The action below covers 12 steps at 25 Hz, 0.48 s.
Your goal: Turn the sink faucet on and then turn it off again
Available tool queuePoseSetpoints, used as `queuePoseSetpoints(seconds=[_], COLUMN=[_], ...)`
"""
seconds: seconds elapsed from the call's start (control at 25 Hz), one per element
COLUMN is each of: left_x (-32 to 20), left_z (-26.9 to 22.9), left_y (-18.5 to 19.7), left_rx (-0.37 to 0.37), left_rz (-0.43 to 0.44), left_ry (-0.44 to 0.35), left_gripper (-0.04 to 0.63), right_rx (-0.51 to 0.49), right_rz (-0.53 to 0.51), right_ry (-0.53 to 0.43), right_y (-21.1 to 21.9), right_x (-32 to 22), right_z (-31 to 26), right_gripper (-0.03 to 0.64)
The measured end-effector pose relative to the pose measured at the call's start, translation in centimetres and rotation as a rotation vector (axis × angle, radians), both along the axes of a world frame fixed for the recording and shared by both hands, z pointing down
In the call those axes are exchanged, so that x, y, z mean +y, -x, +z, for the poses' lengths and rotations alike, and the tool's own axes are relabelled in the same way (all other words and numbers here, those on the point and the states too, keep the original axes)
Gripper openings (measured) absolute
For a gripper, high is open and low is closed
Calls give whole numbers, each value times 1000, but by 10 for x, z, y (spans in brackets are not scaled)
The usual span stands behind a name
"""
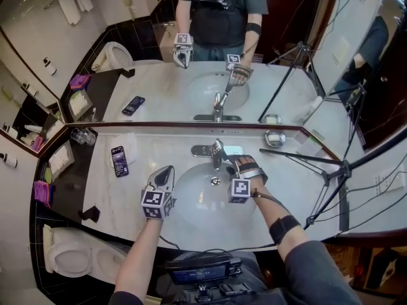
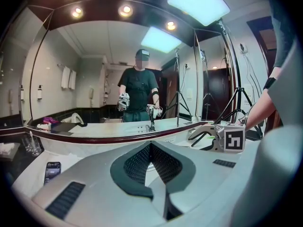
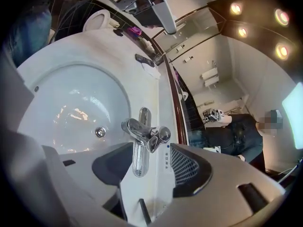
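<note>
The chrome faucet stands at the back of the white sink basin. My right gripper is open just right of it, over the basin's rim. In the right gripper view the faucet and its lever lie just ahead of the wide-apart jaws of the right gripper, with neither pad touching it. My left gripper hovers over the basin's left rim, shut and empty. In the left gripper view the left gripper has its tips together, and the right gripper shows at the right.
A dark phone lies on the counter left of the sink, and glasses stand in the far left corner. A small metal dish sits at the back right. A tripod stands on the right. A mirror backs the counter, and a toilet is at the lower left.
</note>
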State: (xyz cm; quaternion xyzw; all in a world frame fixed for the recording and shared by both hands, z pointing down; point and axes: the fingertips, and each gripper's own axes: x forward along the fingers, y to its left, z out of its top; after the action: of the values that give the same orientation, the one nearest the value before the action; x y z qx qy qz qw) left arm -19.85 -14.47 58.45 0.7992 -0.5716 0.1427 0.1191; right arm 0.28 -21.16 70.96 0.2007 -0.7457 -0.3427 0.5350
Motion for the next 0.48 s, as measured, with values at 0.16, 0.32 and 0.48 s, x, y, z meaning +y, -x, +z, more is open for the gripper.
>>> queuePoseSetpoints(seconds=[0.16, 0.32, 0.48], left_x=[-5, -7, -9], left_z=[1, 2, 3], left_y=[5, 9, 12], left_rx=[-2, -4, -6], left_rz=[-8, -16, -19], left_ry=[2, 5, 7], left_gripper=[-3, -4, -3], right_rx=[42, 75, 100], right_rz=[-19, -31, -44], right_ry=[-10, -4, 2], right_y=[5, 4, 6], right_x=[-11, -17, -24], right_z=[9, 17, 22], right_gripper=[270, 270, 268])
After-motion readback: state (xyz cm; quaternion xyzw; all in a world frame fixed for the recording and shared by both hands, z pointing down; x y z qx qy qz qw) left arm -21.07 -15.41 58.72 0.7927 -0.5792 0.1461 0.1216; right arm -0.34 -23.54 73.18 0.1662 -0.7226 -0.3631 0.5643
